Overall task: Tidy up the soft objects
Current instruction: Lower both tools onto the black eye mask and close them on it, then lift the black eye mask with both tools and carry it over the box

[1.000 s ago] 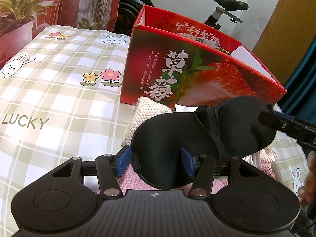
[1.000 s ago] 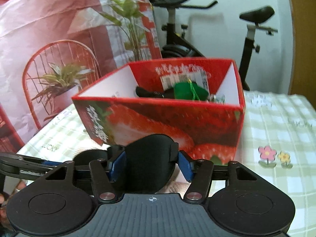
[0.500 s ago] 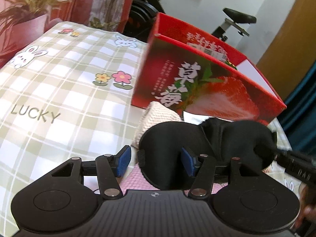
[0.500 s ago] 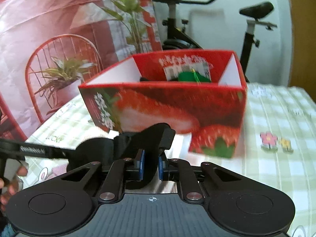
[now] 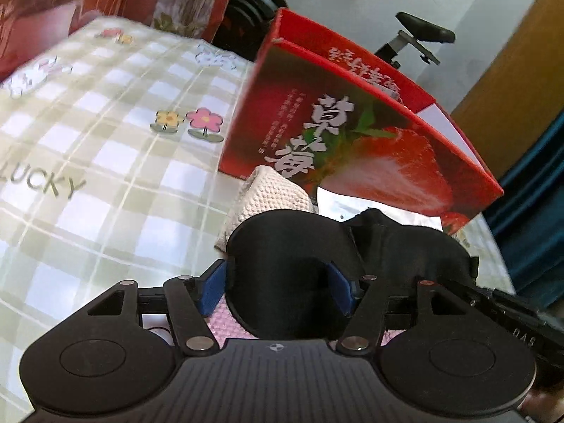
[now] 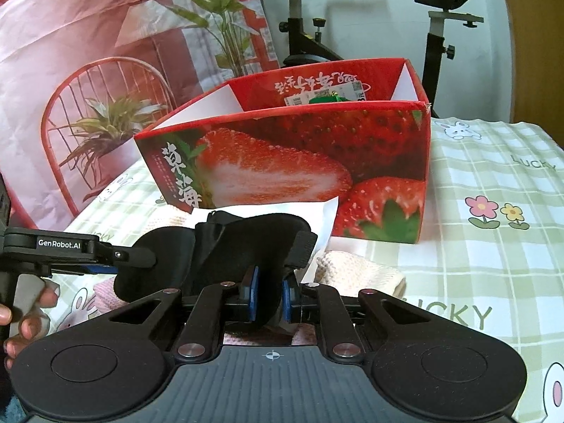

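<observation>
One black sleep mask (image 5: 303, 264) lay in front of the strawberry box (image 5: 352, 148), draped over two knitted cloths: one cream cloth (image 5: 264, 194) and one pink cloth (image 5: 225, 317); one white sheet (image 6: 282, 211) leaned against the box's front face; all rested on the checked tablecloth (image 5: 105, 162).

Two grippers were counted, one at each end of the mask; right gripper (image 6: 269, 296) was clenched on the mask's right cup, blue pads pinching the fabric; left gripper (image 5: 278, 290) sat around the left cup with jaws that had just been widening, the cup between the pads, though whether they pressed it could not be told.

Left wrist view alone showed the box's side wall and the pair of printed flowers (image 5: 190, 123) left of the box; right wrist view alone showed the box's interior, holding one green item (image 6: 326, 99) and one labelled packet (image 6: 324, 95), plus the fingers (image 6: 31, 313) of the person's left hand below the left gripper, and one exercise bike (image 6: 317, 28) behind the box.
</observation>
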Motion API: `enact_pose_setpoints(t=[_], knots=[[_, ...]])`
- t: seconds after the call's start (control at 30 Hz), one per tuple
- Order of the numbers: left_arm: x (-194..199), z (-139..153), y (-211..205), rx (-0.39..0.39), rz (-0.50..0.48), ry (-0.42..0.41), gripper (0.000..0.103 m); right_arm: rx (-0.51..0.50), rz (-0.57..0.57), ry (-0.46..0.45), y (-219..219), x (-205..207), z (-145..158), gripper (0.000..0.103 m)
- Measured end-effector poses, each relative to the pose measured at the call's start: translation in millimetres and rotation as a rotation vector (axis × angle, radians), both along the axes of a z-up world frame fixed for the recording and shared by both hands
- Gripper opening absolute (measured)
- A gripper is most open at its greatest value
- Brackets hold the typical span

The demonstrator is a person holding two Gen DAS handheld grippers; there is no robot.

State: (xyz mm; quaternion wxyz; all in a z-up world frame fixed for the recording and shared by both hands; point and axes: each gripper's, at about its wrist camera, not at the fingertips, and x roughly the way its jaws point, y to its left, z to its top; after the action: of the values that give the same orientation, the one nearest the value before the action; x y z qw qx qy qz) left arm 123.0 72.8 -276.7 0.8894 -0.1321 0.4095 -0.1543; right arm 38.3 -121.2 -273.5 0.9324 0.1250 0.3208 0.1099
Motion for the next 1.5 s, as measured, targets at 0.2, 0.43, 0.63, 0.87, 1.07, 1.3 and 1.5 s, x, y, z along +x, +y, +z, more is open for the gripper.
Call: enact_pose_setpoints(t=[0.2,0.43,0.63,0.87,1.07,1.3,1.5], knots=[[-12.2,21.6,2.6,0.022,0.0,-0.083,0.051,-0.005,0.019,-0.017,5.2,-2.3,4.8,0.012],[-26.3,35.2,-1.6,0.024,-0.039,-0.142,0.028,-0.009,0.041,-0.027,11.6,-4.7,8.9,0.013],[-26.4,23.9,1.6,0.087,-0.017,-0.121,0.022,-0.01,0.036,-0.03,11.5,-6.6,9.1,0.017],[-25.4,17.7,8.2,0.091,0.004,-0.096,0.022,-0.004,-0.005,-0.037,3.4,-5.7,8.1,0.031],[-23.2,13.5,10.0,0.093,0.012,-0.081,0.022,-0.003,-0.045,-0.044,-4.4,-2.6,8.5,0.04],[-21.6,9.6,8.0,0.099,0.018,-0.064,0.022,0.008,-0.052,-0.059,-8.4,6.5,7.4,0.043],[-21.9,8.3,7.6,0.096,0.018,-0.057,0.022,0.021,-0.023,-0.06,-4.9,11.7,7.3,0.043]])
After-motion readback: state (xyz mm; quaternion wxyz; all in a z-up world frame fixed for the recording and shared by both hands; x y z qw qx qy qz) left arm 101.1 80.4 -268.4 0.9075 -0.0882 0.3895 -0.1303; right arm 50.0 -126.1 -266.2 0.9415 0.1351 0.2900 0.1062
